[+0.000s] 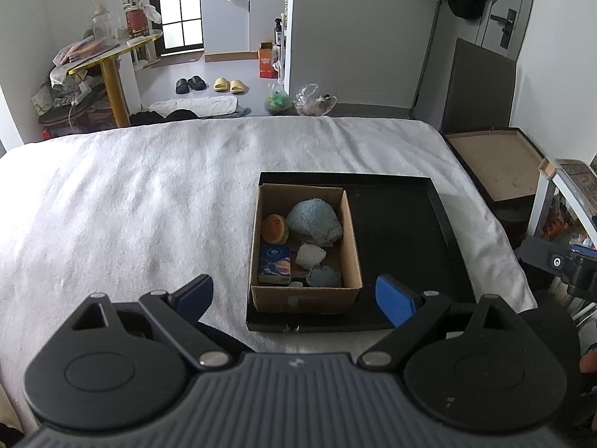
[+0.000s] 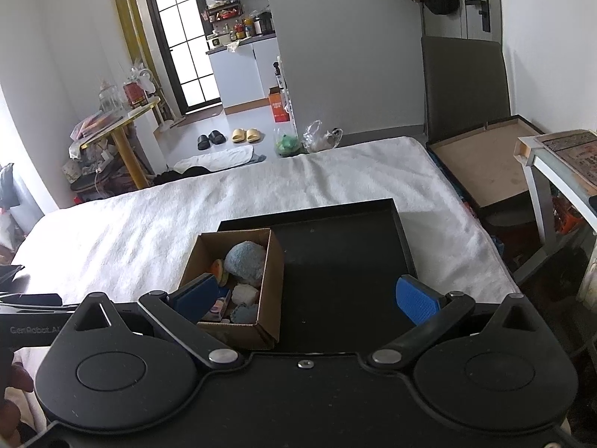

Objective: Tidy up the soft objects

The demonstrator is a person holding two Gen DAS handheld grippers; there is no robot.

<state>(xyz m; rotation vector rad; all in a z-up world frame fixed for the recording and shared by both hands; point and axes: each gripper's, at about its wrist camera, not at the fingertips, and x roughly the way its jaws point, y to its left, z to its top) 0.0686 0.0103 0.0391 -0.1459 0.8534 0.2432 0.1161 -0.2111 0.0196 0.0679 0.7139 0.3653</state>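
While both sets of fingers stand spread wide and hold nothing, left gripper point(image 1: 294, 296) hovering just short of the cardboard box point(image 1: 306, 298), right gripper point(image 2: 308, 298) over the bare half of the black tray point(image 2: 347, 268). Inside the box, all packed close: a blue packet point(image 1: 275, 264) nearest, a small blue-grey scrap point(image 1: 324, 276) beside it, a white lump point(image 1: 310, 255) behind, then an orange round toy point(image 1: 275, 227) and a large blue fluffy ball point(image 1: 314, 223) at the far end. Could suit soft things gathered in for good, or waiting to be sorted out onto the tray; impossible to settle from here. For any reach in: come from straight above, mind the box walls, pinch gently, since plush compresses and slips. White lump's material hard to judge, perhaps foam. Farther off, white bedspread point(image 1: 149, 194) under the tray, an open flat case point(image 1: 496, 164) beyond the bed's right edge, slippers point(image 1: 228, 84) on the floor. Nothing blocking above the box.
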